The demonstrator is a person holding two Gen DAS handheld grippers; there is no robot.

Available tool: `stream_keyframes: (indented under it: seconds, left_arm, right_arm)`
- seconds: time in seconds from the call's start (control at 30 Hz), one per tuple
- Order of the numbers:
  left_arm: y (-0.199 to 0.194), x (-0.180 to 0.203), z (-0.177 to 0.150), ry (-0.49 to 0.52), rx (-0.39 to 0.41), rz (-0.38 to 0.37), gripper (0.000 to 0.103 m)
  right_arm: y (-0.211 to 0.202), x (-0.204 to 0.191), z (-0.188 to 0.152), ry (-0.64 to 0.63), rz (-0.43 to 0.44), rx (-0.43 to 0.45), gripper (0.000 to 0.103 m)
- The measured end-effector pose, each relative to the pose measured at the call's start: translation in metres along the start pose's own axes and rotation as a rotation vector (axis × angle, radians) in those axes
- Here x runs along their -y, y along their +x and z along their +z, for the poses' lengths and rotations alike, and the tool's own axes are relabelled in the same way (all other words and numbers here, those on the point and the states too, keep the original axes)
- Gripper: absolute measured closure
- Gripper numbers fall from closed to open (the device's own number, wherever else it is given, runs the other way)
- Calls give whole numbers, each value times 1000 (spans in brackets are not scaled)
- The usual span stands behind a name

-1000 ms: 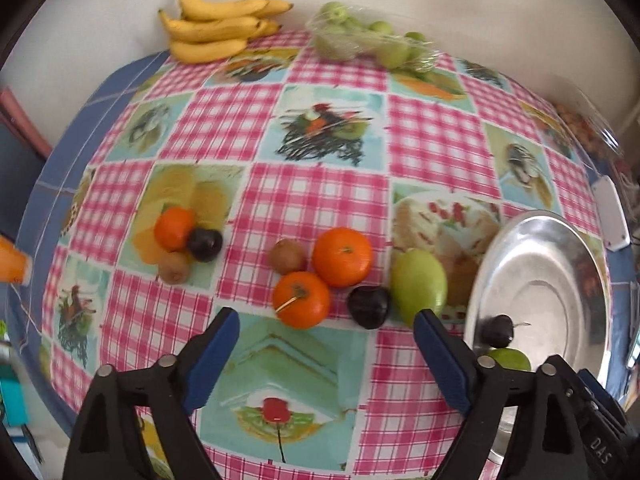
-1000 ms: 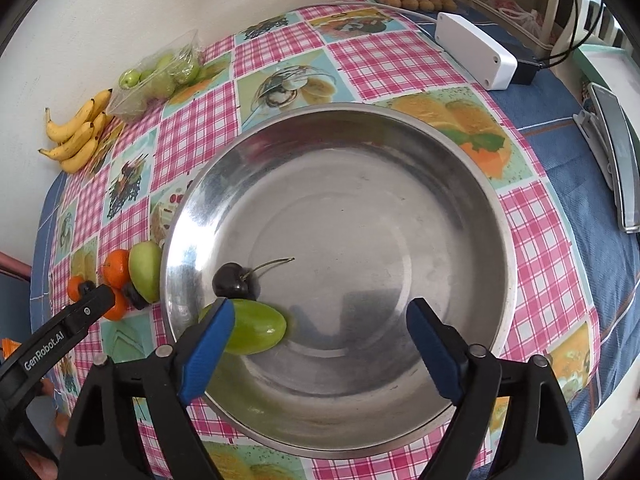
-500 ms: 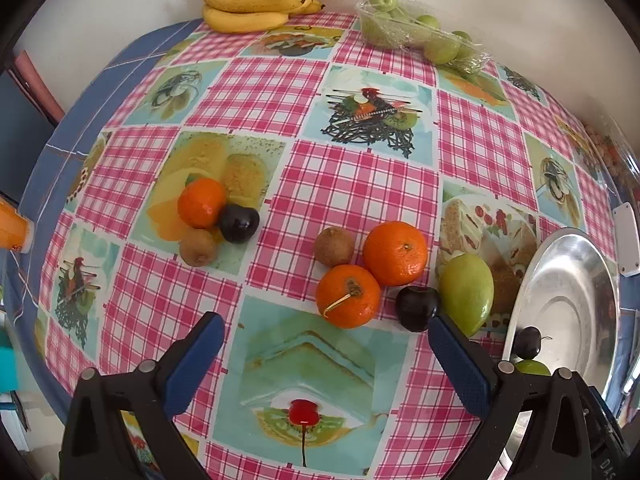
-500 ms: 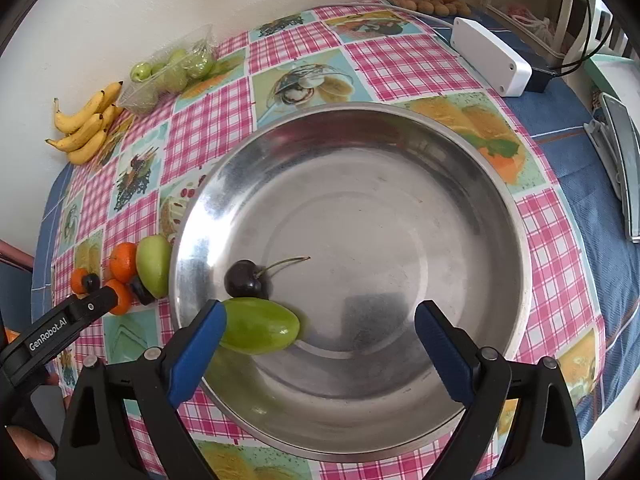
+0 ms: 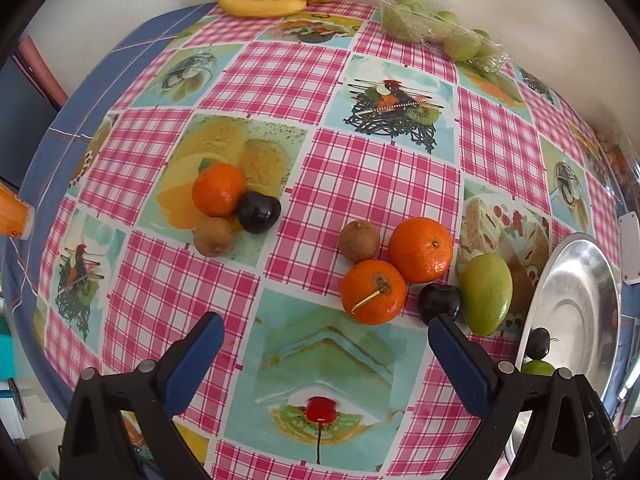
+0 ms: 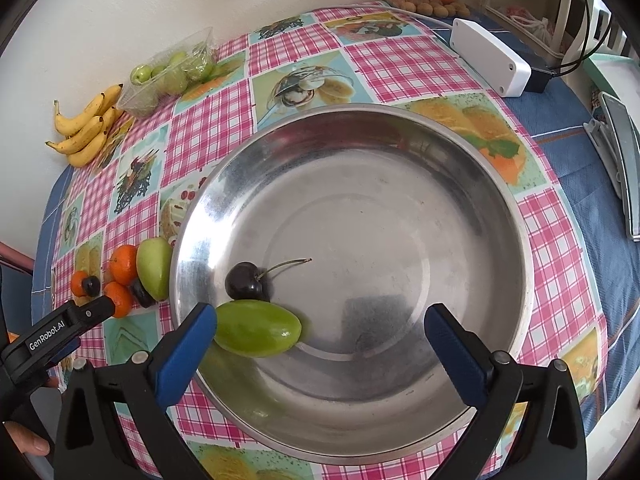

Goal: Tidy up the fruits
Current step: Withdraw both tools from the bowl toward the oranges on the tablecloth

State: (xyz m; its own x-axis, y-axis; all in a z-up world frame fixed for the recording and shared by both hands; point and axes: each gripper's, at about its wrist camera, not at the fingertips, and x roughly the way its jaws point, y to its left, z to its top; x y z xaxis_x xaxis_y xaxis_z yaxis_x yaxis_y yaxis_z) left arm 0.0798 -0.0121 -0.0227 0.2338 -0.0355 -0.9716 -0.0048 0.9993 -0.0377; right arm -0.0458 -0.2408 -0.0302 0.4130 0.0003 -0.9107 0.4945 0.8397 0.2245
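Left gripper (image 5: pixel 324 344) wide open, empty, above cloth near tangerine (image 5: pixel 373 292). Right gripper (image 6: pixel 320 334) wide open, empty, over steel bowl (image 6: pixel 516 240) holding cherry (image 6: pixel 245 281), green fruit (image 6: pixel 258 328). Best: straddle tangerine squarely, close gently.

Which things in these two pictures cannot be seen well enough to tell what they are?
- Left wrist view: green fruit in the steel bowl, mostly hidden behind the left gripper.
- Left wrist view: orange object, cut off by the picture's edge.
- Right wrist view: small brown items in a clear box, too small to identify.
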Motion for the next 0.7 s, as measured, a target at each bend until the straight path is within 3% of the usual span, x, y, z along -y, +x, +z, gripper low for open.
stream_keyframes:
  seconds: [0.27, 0.53, 0.7]
  left_arm:
    - [-3, -25, 11, -38, 17, 5, 0]
    - [-16, -56, 27, -61, 87, 78, 0]
    - [-23, -78, 33, -118, 109, 68, 0]
  right_arm:
    - [4, -5, 0, -16, 2, -15, 0]
    - [-6, -22, -2, -43, 68, 60, 0]
    - [-8, -41, -5, -84, 95, 86, 0]
